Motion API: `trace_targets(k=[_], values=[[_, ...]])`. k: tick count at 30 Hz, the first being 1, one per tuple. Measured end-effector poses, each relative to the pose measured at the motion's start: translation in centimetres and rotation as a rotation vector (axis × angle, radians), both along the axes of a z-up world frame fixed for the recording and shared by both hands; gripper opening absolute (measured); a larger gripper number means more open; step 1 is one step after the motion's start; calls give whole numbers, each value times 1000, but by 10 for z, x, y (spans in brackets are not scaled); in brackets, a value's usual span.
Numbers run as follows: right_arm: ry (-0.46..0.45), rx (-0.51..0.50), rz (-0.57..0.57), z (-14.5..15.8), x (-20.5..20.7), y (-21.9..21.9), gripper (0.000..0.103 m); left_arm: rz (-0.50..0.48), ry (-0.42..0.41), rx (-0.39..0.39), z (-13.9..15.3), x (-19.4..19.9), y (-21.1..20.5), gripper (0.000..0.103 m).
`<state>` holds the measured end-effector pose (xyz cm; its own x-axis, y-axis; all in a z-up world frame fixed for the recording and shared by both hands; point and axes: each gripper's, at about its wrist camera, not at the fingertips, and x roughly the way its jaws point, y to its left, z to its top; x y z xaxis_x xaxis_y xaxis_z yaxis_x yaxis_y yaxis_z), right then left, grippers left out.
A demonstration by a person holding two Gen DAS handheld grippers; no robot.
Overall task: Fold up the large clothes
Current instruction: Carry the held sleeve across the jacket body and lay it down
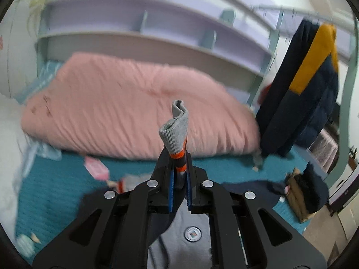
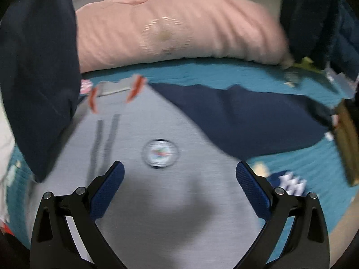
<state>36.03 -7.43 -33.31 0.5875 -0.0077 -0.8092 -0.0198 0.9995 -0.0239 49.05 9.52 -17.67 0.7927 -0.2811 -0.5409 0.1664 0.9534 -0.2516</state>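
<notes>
Two grippers: the left gripper (image 1: 179, 168) is clamped on the grey ribbed cuff (image 1: 176, 127) (orange-striped) of a grey-and-navy sweatshirt (image 2: 157, 201) on the teal bedspread (image 2: 224, 74); the right gripper (image 2: 179, 177) gapes above it.

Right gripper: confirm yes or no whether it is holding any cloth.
No, the right gripper stands wide open above the grey garment, with nothing between its blue pads.

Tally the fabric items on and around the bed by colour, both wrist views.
Pink: 1, the quilt
Grey with navy and orange stripes: 1, the sweatshirt lying on the bed, its cuff clamped in the left gripper
Navy and yellow: 1, the hanging jacket
Teal: 1, the bedspread
Total: 4
</notes>
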Motion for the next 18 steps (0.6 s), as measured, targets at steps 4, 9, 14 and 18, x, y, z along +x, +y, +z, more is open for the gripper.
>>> trace_targets(k=[4,9,14,18], values=[[4,-30,-34,-4,-7,-40,96,-8,96,37,-63,25,-57,8],[22,-39,-93,-16,-7,-80,96,-55,231,53,-139,42,-105,9],[32,-49,-139,-26,-6,-105,96,-114,320,71,-191,47,-137,9],[41,-69,-158,-35,2,-116,96,-167,384,75,-213,50,-155,16]])
